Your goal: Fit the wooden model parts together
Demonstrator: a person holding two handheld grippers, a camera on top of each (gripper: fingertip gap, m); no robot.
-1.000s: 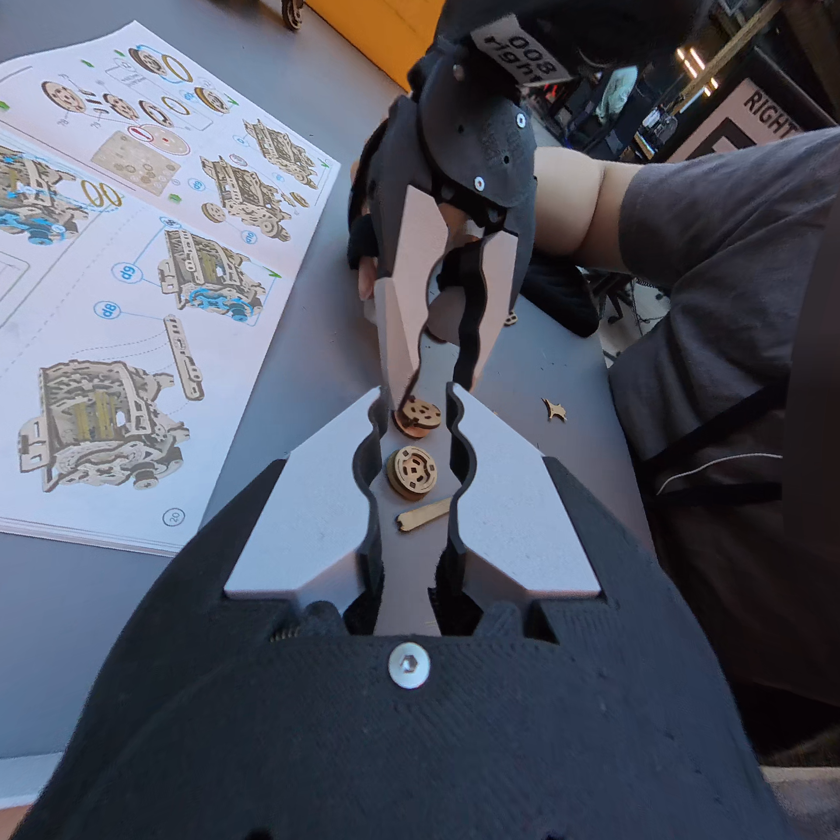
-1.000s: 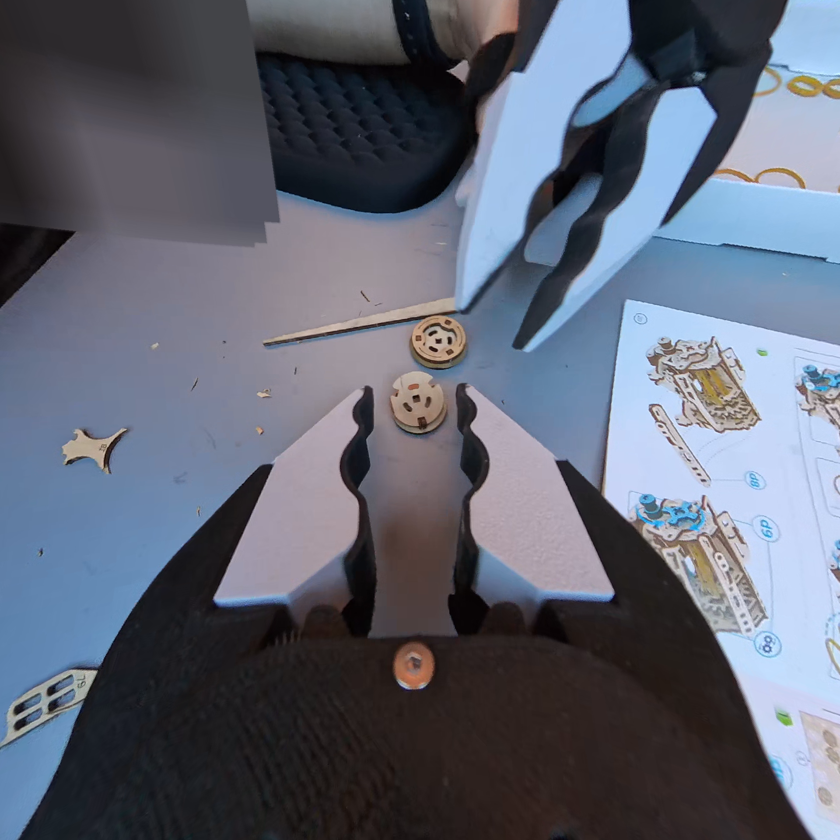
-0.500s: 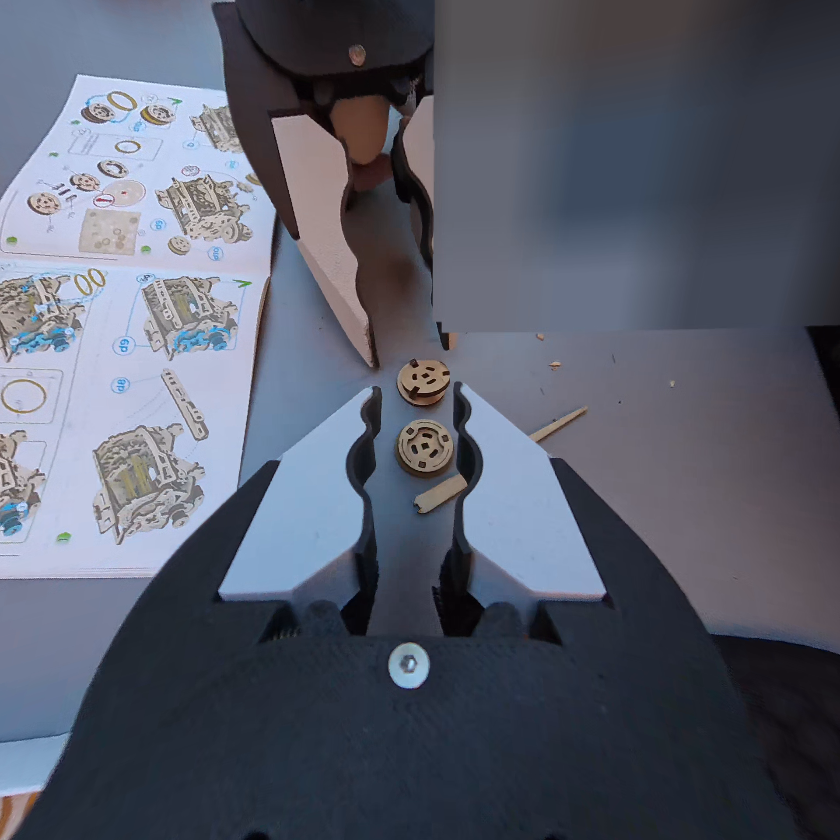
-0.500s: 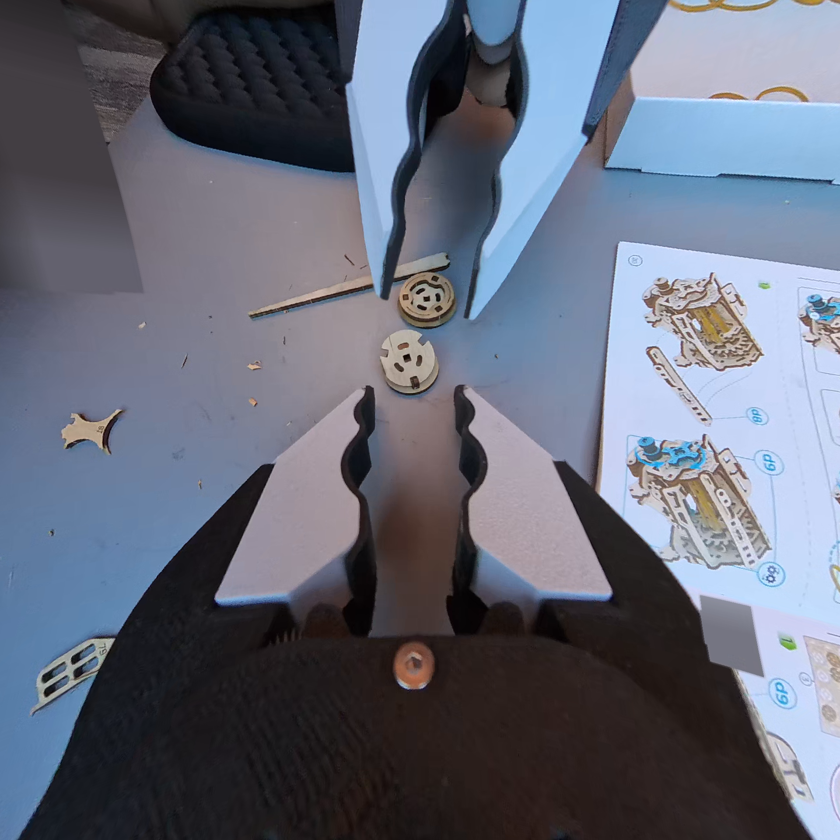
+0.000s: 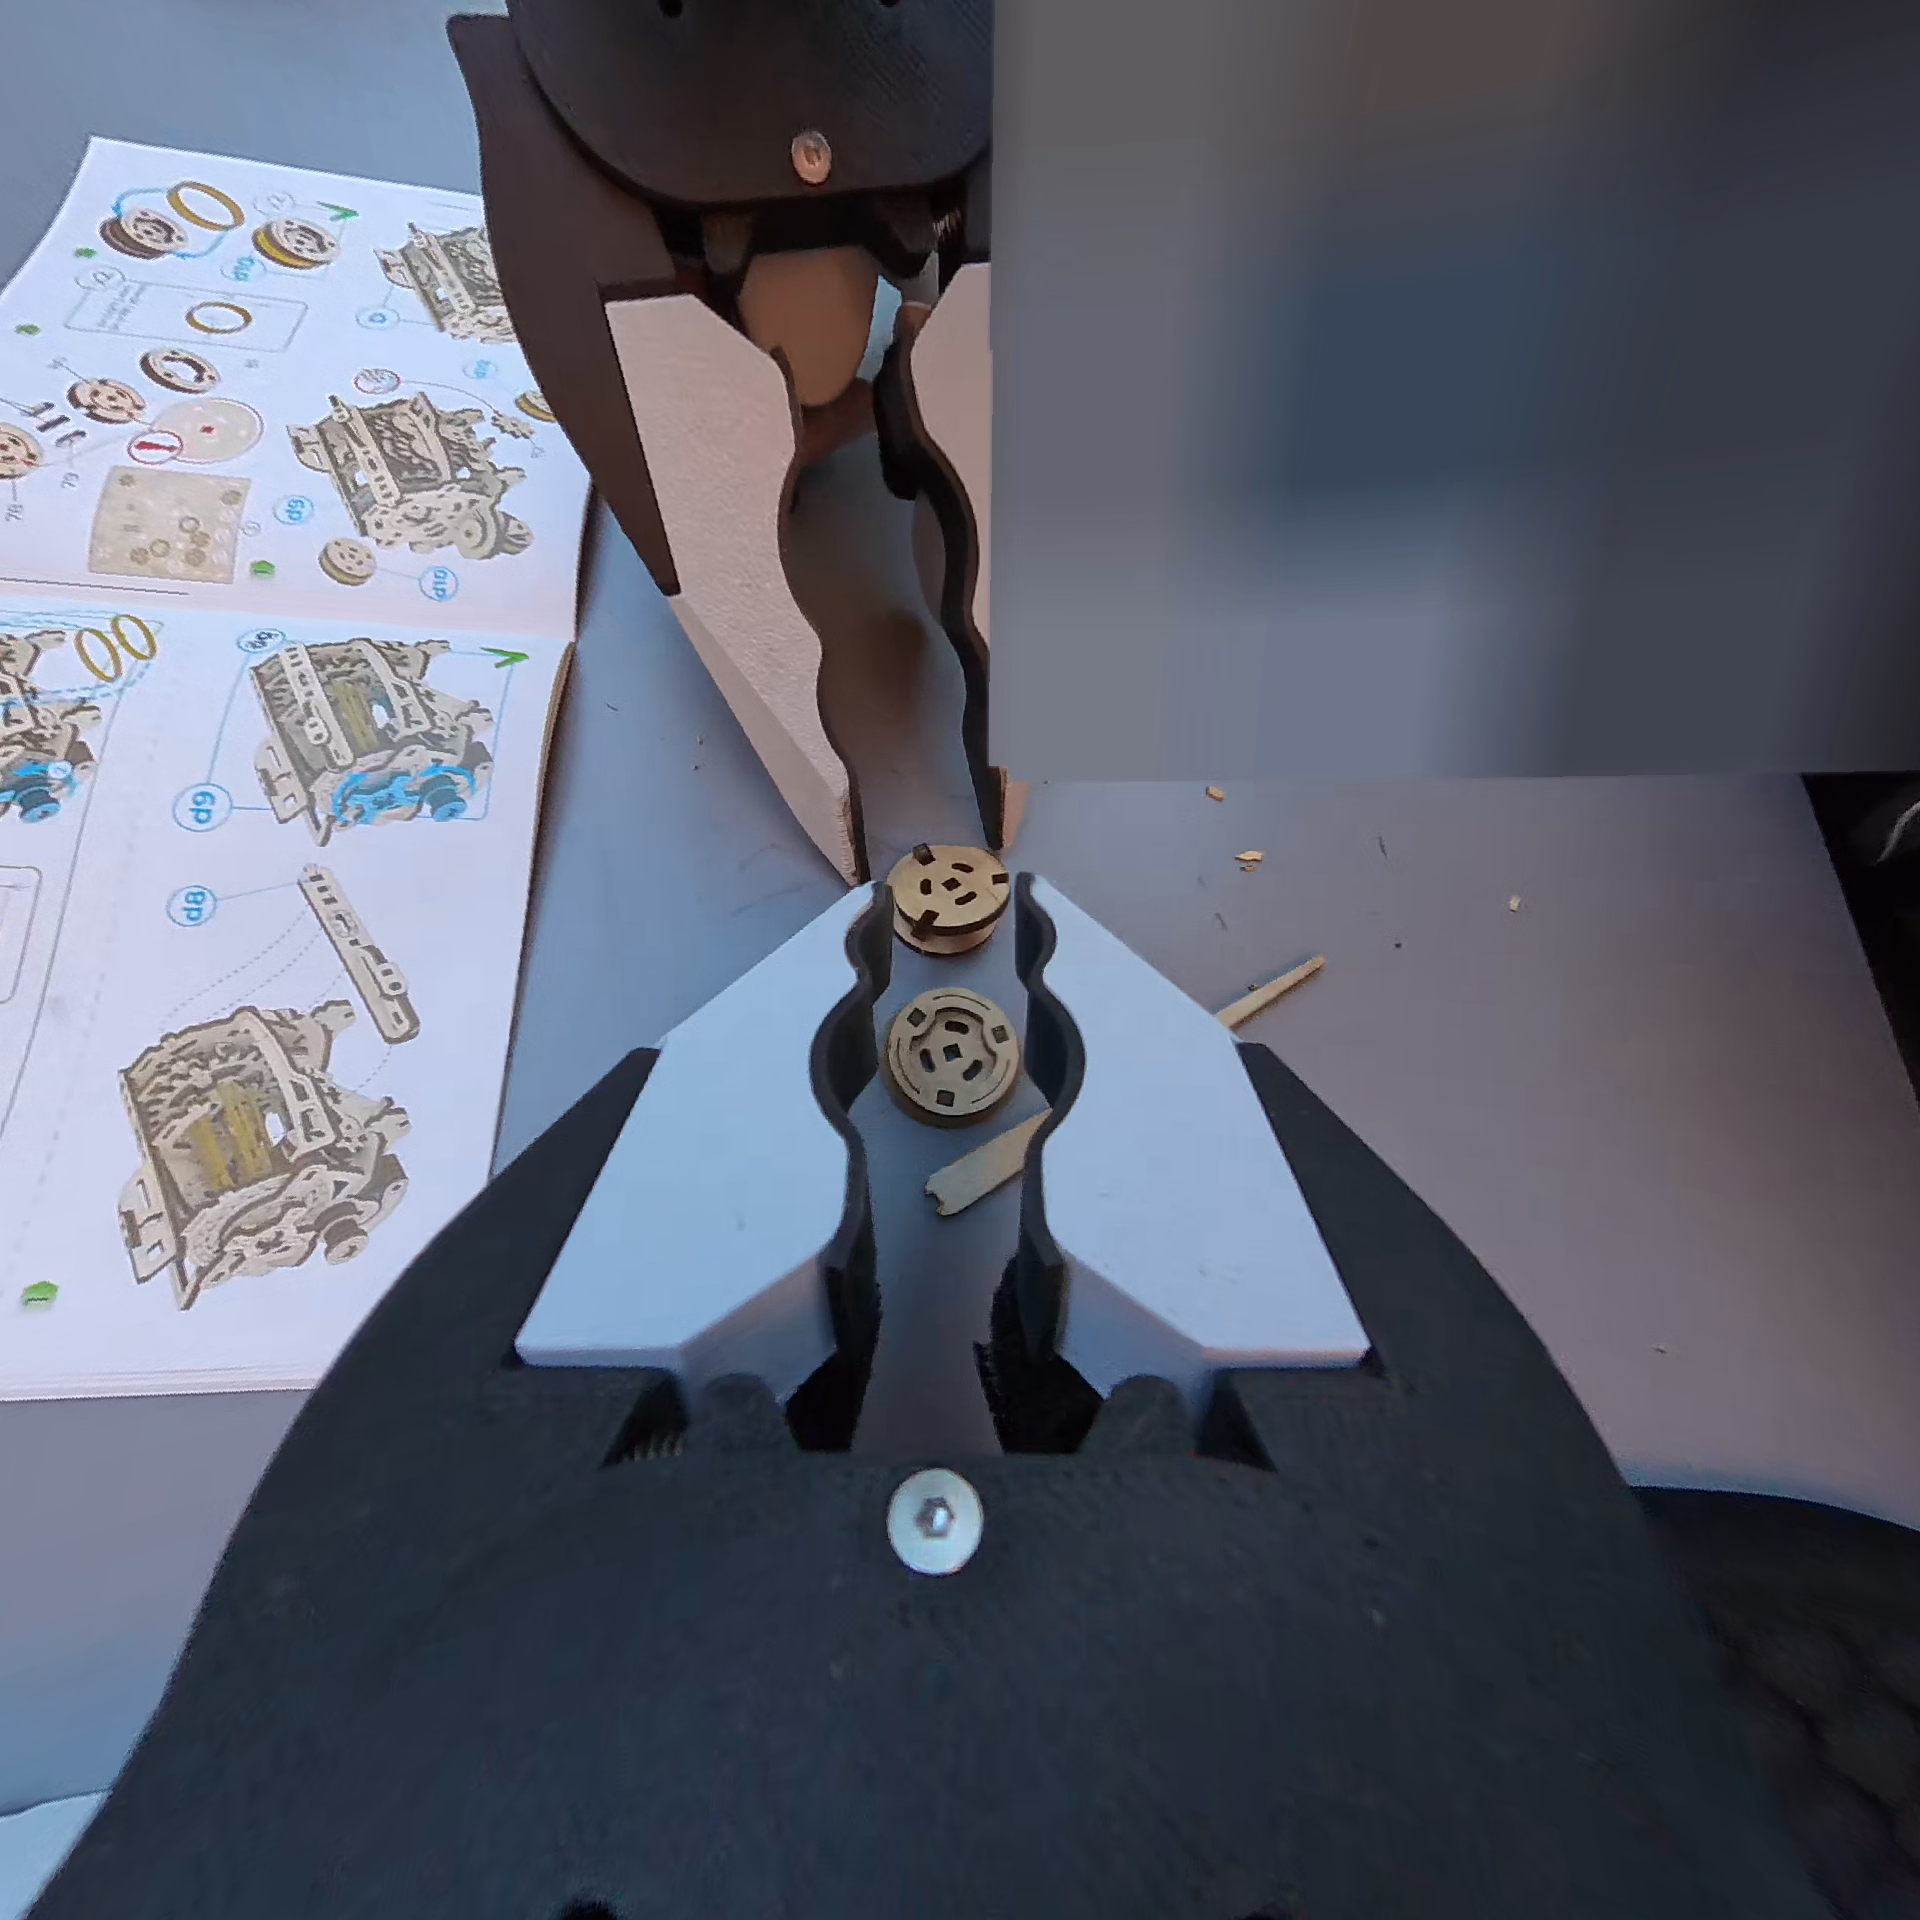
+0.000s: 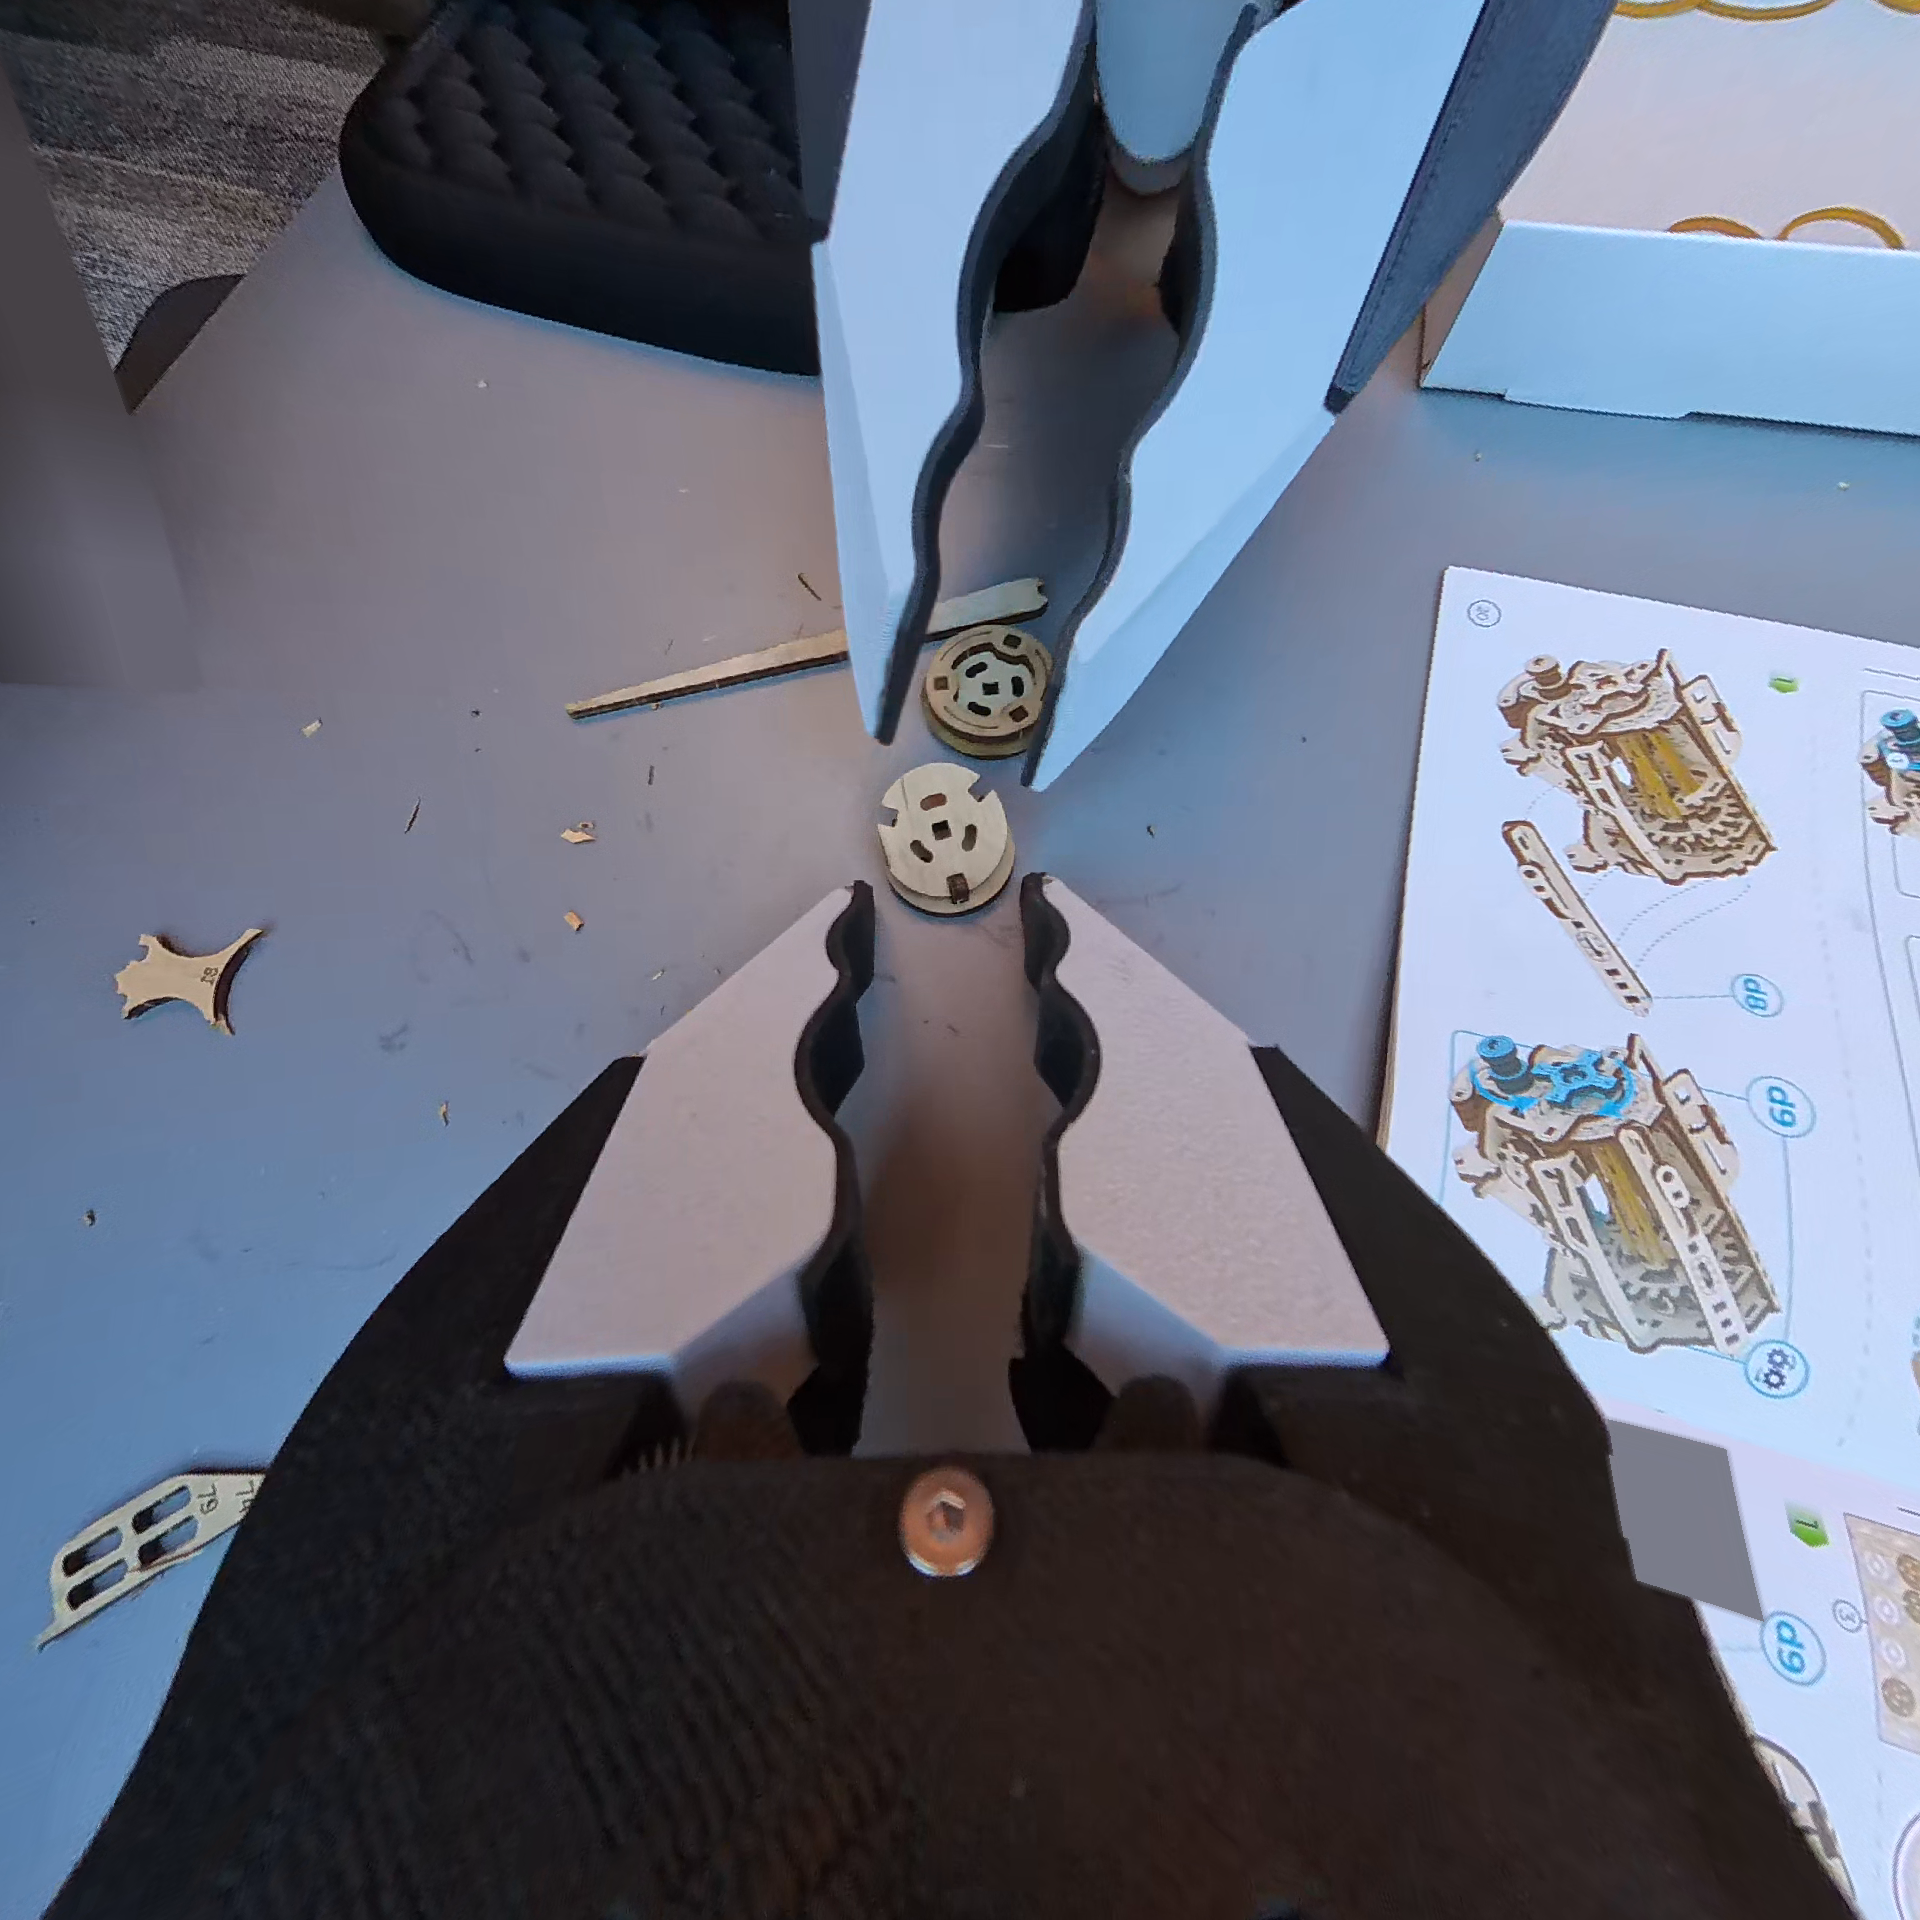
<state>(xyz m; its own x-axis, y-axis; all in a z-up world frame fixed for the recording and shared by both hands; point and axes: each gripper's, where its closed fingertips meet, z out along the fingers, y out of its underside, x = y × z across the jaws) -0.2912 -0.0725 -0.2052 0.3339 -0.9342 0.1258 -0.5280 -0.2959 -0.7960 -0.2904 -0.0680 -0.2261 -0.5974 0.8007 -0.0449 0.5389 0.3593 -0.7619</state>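
Observation:
Two small round wooden discs lie on the grey table. The ringed disc [image 5: 951,1055] [image 6: 987,691] lies flat between the open fingers of my left gripper [image 5: 945,888], which also shows in the right wrist view [image 6: 958,761], its tips down at the table on either side of that disc. The notched disc [image 5: 948,899] [image 6: 945,852] with a small peg lies just beyond it, right in front of the open tips of my right gripper [image 6: 945,885] [image 5: 925,857]. The two grippers face each other tip to tip. Neither holds anything.
A thin wooden stick [image 5: 987,1164] [image 6: 748,665] lies beside the ringed disc, partly under my left gripper. An instruction sheet [image 5: 260,727] [image 6: 1662,987] covers one side. A white box [image 6: 1683,312], a black cushion [image 6: 582,177] and wood scraps [image 6: 187,977] [image 6: 135,1548] lie around. Left and right tips are no more than a few centimetres apart. From the left gripper's tips to the thin wooden stick [image 6: 748,665] is close to 5 centimeters.
Both grippers swung round to face each other and closed in on the discs. My left gripper's fingers now straddle the ringed disc. The discs have not moved.

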